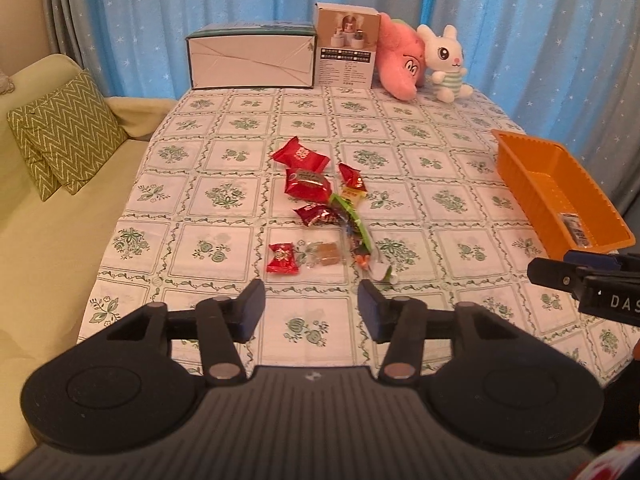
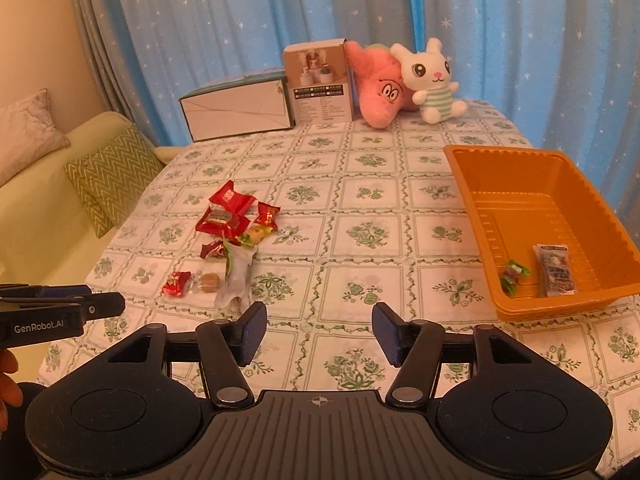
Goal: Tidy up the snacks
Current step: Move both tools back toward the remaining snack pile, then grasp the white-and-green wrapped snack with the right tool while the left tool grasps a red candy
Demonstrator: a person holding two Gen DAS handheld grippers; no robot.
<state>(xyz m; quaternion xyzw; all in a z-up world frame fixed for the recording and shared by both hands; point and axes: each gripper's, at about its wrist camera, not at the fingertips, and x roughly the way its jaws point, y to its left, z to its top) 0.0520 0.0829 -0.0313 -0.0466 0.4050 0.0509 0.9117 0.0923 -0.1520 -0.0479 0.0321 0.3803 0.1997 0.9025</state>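
Observation:
Several wrapped snacks lie in a loose pile (image 1: 320,208) mid-table, also in the right wrist view (image 2: 232,240): red packets, a clear-wrapped brown candy (image 1: 326,254) and a green-and-white wrapper (image 1: 356,228). An orange tray (image 2: 472,184) stands at the right and holds a small green candy (image 2: 514,274) and a grey sachet (image 2: 554,270); it also shows in the left wrist view (image 1: 516,168). My left gripper (image 1: 311,308) is open and empty, just short of the pile. My right gripper (image 2: 319,330) is open and empty, left of the tray's near corner.
At the back of the table stand a white box (image 1: 252,60), a small carton (image 1: 346,46), a pink plush (image 1: 400,60) and a white bunny (image 1: 444,62). A sofa with a zigzag cushion (image 1: 64,136) lies left. Blue curtains hang behind.

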